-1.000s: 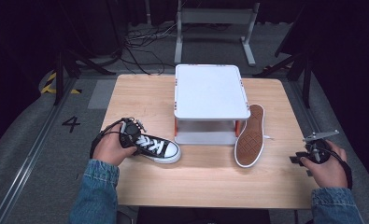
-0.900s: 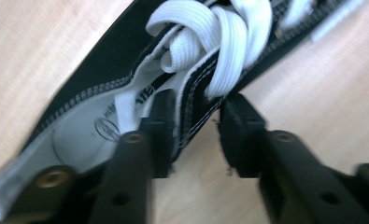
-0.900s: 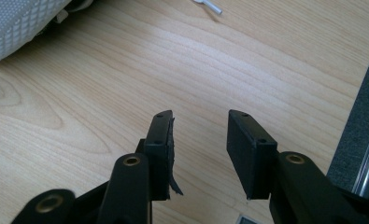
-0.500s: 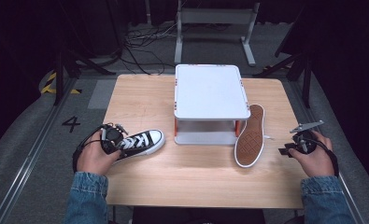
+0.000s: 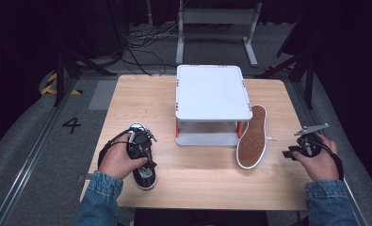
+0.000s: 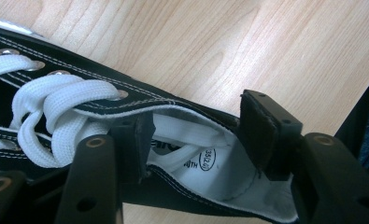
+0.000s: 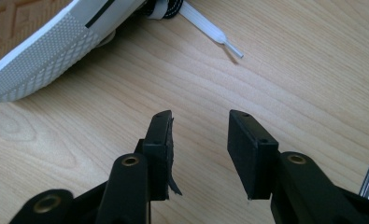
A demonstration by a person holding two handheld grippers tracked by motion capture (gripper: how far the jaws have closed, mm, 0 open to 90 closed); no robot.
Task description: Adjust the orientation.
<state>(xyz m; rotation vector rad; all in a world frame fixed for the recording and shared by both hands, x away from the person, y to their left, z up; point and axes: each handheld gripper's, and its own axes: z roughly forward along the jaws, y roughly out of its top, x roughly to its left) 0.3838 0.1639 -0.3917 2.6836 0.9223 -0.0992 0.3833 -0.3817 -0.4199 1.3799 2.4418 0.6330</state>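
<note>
Opening my left hand-held gripper: jaws just spread, one pad inside collar of black sneaker, other outside heel, no squeeze now. Reads as release. Sneaker sits on tabletop, near left, toe pointing far; earlier it lay crosswise, toe right. Right hand-held gripper spread, empty, near right edge beside tipped sneaker leaning on white stand.

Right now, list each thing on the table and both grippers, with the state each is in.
Left gripper: jaws just opened, apart, astride the shoe's collar, not pressing.
Black sneaker: upright on its sole, laced, at the table's near left.
Second sneaker: tipped on its side, sole showing, leaning against the stand.
White stand: upright, top bare.
Right gripper: open, nothing between the jaws.
</note>
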